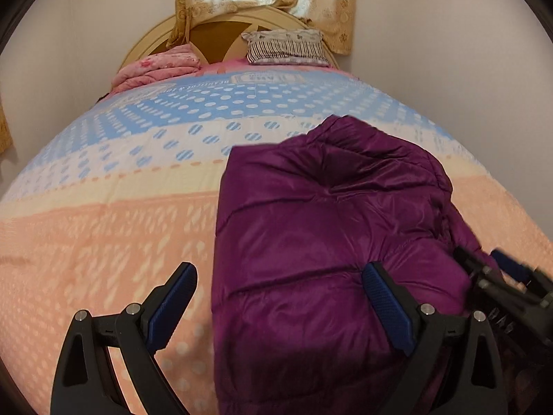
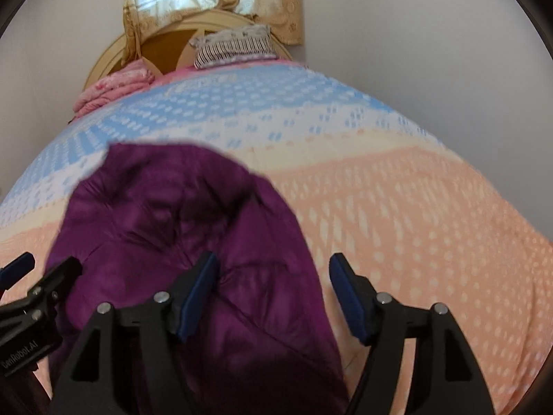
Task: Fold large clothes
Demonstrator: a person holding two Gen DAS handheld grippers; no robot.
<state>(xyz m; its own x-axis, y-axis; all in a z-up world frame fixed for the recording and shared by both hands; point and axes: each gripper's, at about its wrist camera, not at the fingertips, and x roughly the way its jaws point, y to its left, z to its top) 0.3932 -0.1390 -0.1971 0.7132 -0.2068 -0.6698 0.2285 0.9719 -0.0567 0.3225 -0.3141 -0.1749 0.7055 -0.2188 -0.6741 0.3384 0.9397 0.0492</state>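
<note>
both the left claw (image 1: pixel 280 278) and right claw (image 2: pixel 273 269) gape apart, gripping nothing. the purple jacket (image 1: pixel 328 224) lies bundled just ahead; probably grip its near edge low and evenly.

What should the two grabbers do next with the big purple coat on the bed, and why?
Probably lower both and pinch the near edge of the purple coat. The left gripper and right gripper both stand open with nothing between the pads, and the coat lies bunched in a puffy heap on the bedspread, so it seems to need another fold.
</note>
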